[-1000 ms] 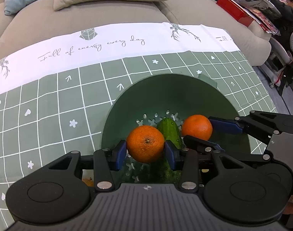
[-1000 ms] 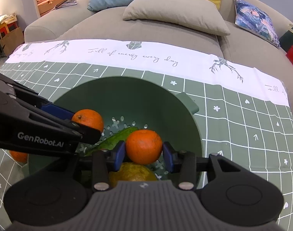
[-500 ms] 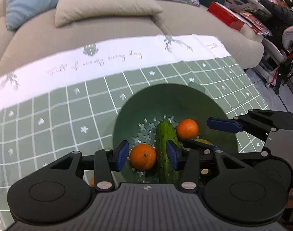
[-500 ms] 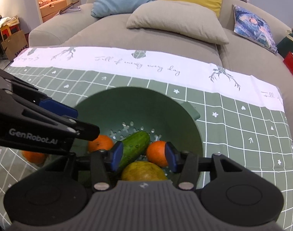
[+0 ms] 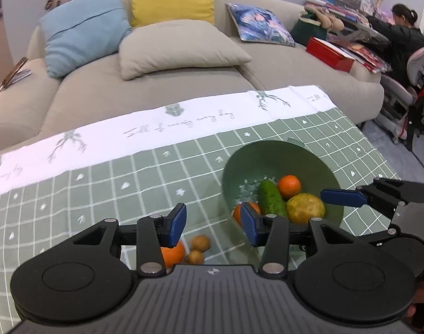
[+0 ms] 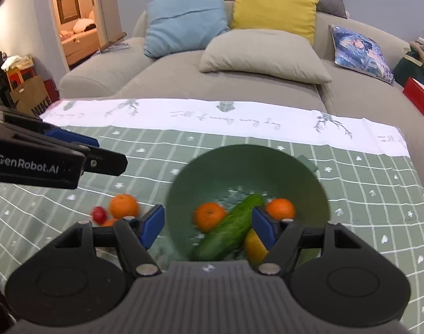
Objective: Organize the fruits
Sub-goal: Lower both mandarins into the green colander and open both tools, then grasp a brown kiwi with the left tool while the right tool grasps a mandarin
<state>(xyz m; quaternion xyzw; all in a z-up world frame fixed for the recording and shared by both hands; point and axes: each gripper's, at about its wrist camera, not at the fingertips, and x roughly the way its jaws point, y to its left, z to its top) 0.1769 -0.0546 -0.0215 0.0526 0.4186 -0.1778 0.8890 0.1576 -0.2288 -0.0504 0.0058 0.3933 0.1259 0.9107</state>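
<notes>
A: Bowl (image 6: 309, 183) sits lower centre of the right view, holding cucumber (image 6: 228, 228), two oranges, a yellow fruit.

B: Loose orange (image 6: 124, 205), lower left, looks firm, light, prone to roll; grip across its middle.

A: Left gripper (image 5: 212, 224) and right gripper (image 6: 209, 226) both gape empty; a second ago each clamped an orange.

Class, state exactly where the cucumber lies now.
In the right wrist view the cucumber lies diagonally inside the green bowl, between two oranges.

"GenRobot.AI" – on left gripper (image 6: 70, 150); "NIKE" – on paper bag (image 6: 31, 97)
</notes>
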